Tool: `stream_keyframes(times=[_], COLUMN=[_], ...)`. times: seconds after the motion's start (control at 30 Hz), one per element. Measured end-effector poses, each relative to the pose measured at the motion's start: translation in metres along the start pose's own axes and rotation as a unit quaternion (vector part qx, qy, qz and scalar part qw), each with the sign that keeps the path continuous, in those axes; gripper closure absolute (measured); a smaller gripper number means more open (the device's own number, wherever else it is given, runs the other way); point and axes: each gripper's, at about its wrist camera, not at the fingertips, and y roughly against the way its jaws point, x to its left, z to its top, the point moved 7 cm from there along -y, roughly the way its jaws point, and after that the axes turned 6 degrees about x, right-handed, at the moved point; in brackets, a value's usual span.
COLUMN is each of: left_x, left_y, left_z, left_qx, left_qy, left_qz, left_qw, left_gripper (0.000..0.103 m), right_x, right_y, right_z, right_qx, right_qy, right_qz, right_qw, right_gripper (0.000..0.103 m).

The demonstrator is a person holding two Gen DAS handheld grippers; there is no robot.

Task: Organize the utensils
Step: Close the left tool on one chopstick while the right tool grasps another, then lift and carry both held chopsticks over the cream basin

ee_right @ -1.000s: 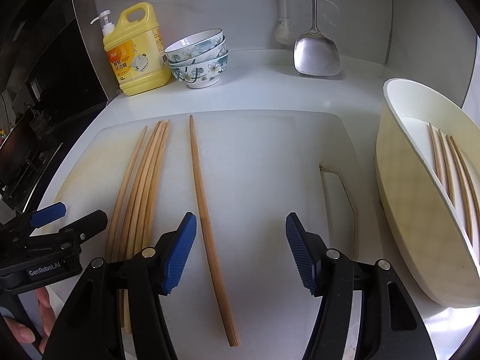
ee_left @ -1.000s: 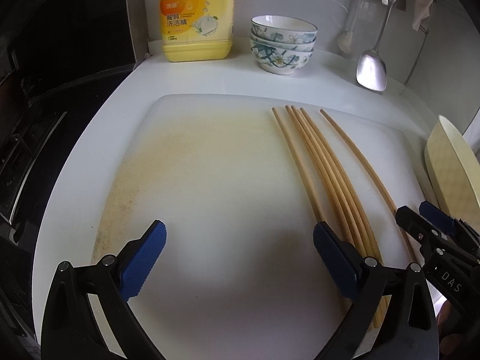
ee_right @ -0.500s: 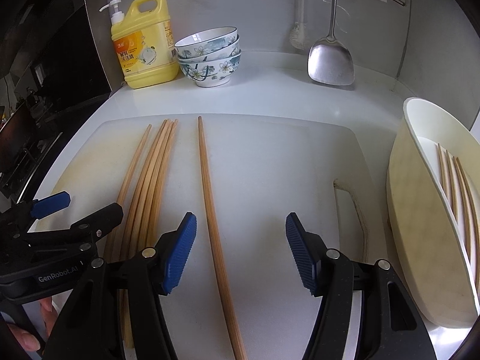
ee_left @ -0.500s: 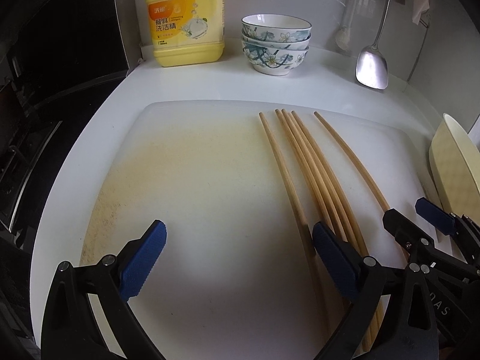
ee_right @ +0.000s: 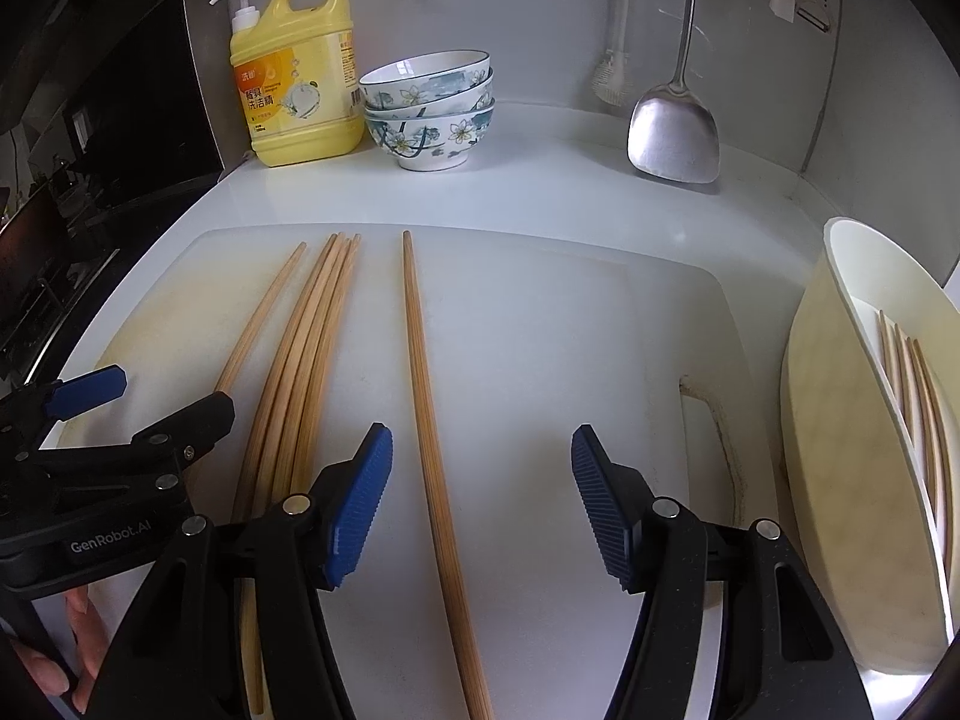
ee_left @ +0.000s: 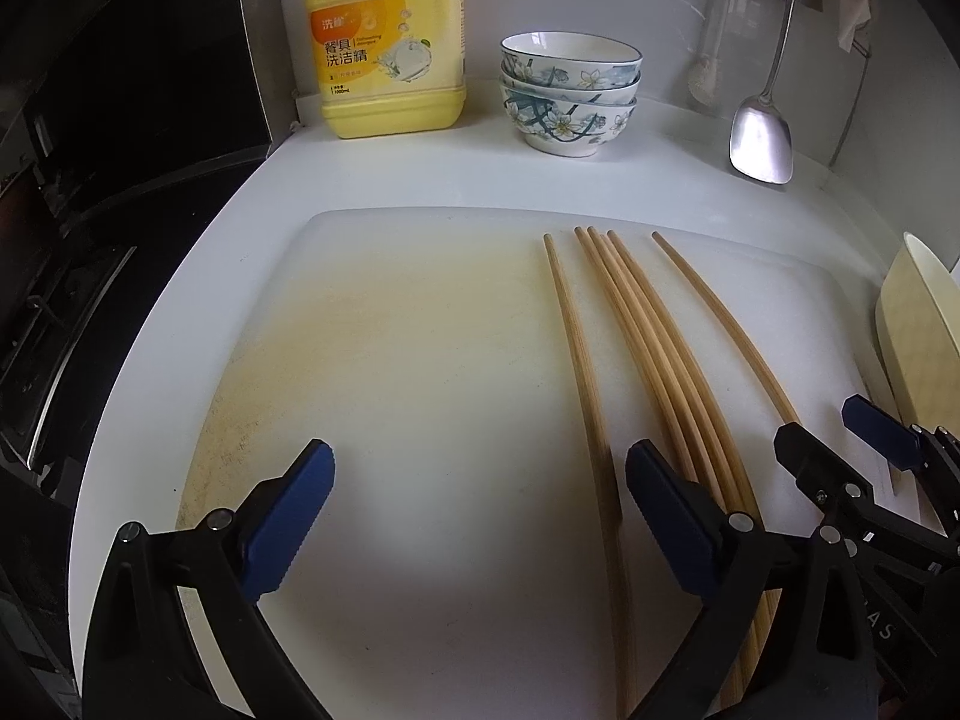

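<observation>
Chopsticks (ee_right: 300,360) lie on our cutting board (ee_right: 540,330); both claws, left (ee_left: 480,516) and right (ee_right: 480,498), gape empty, the left just narrowing, ready to gather them.

My cutting board (ee_right: 540,324) lies flat on the desk (ee_right: 540,192) in front of me. On its left half six chopsticks run away from me: one alone at far left (ee_right: 264,306), a bunch of four (ee_right: 312,324) just beside it, and a single one (ee_right: 420,372) apart to their right. Behind the board, against the wall, stand the detergent bottle (ee_right: 300,78) on the left and three stacked bowls (ee_right: 429,114) touching it. Farther right a spatula (ee_right: 675,132) hangs. At the board's right edge sits the tray (ee_right: 840,420) with more chopsticks (ee_right: 912,372) in it. My left tongs (ee_left: 480,516) and right tongs (ee_right: 480,498) hang over the board's near side
</observation>
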Motion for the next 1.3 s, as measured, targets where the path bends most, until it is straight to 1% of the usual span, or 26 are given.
stream_keyframes(times=[0.03,0.1,0.13,0.17,0.2,0.23,0.27,0.3,0.33,0.37,0.4,0.5,0.6,0.7,0.8,1.0,1.1,1.2,1.3], left_x=[-0.002,-0.008,-0.011,-0.014,-0.016,-0.018,-0.020,-0.021,-0.022,-0.022,-0.023,-0.021,-0.018,-0.017,-0.014,-0.006,-0.007,-0.014,-0.029], left_y=[0.001,0.004,0.005,0.006,0.007,0.008,0.008,0.009,0.009,0.009,0.010,0.010,0.011,0.013,0.018,0.051,0.072,0.094,0.116], left_z=[0.001,0.003,0.004,0.004,0.004,0.003,0.003,0.003,0.003,0.003,0.002,0.002,0.001,-0.002,-0.003,0.006,0.015,0.026,0.038], left_qx=[-0.004,-0.008,-0.008,-0.009,-0.009,-0.009,-0.009,-0.009,-0.009,-0.009,-0.008,-0.006,0.002,0.016,0.024,0.020,0.015,0.004,-0.012], left_qy=[-0.004,-0.015,-0.019,-0.024,-0.028,-0.031,-0.034,-0.036,-0.038,-0.039,-0.041,-0.040,-0.038,-0.040,-0.049,-0.075,-0.088,-0.109,-0.134], left_qz=[-0.001,-0.007,-0.010,-0.012,-0.015,-0.017,-0.020,-0.022,-0.024,-0.025,-0.028,-0.038,-0.052,-0.066,-0.069,-0.071,-0.078,-0.090,-0.107], left_qw=[1.0000,0.9998,0.9997,0.9996,0.9995,0.9993,0.9992,0.9991,0.9990,0.9989,0.9988,0.9984,0.9979,0.9969,0.9961,0.9944,0.9929,0.9900,0.9852], left_gripper=[0.017,0.038,0.042,0.048,0.055,0.059,0.066,0.074,0.078,0.085,0.092,0.094,0.096,0.096,0.096,0.096,0.096,0.096,0.096], right_x=[0.001,0.004,0.006,0.009,0.013,0.016,0.018,0.020,0.022,0.023,0.023,0.021,0.019,0.017,0.018,0.018,0.017,0.009,-0.007], right_y=[0.000,0.000,0.001,0.001,0.001,0.002,0.002,0.002,0.002,0.002,0.002,0.003,0.005,0.012,0.021,0.050,0.071,0.094,0.122], right_z=[0.000,0.001,0.001,0.002,0.001,0.002,0.002,0.002,0.002,0.002,0.001,0.001,-0.002,-0.003,-0.002,0.003,0.007,0.011,0.015], right_qx=[0.000,-0.004,-0.005,-0.006,-0.008,-0.008,-0.009,-0.009,-0.010,-0.010,-0.011,-0.010,-0.006,-0.008,-0.009,-0.011,-0.017,-0.025,-0.042], right_qy=[0.001,0.007,0.011,0.016,0.022,0.027,0.031,0.034,0.037,0.040,0.039,0.025,0.002,-0.013,-0.025,-0.059,-0.074,-0.097,-0.121], right_qz=[0.001,0.002,0.003,0.005,0.005,0.004,0.005,0.005,0.004,-0.001,-0.002,0.004,0.020,0.021,0.023,0.025,0.017,0.013,-0.001], right_qw=[1.000,1.000,1.000,1.000,1.000,1.000,0.999,0.999,0.999,0.999,0.999,1.000,1.000,1.000,0.999,0.998,0.997,0.995,0.992], right_gripper=[0.045,0.050,0.056,0.064,0.068,0.074,0.078,0.083,0.090,0.095,0.096,0.096,0.097,0.097,0.097,0.097,0.097,0.097,0.097])
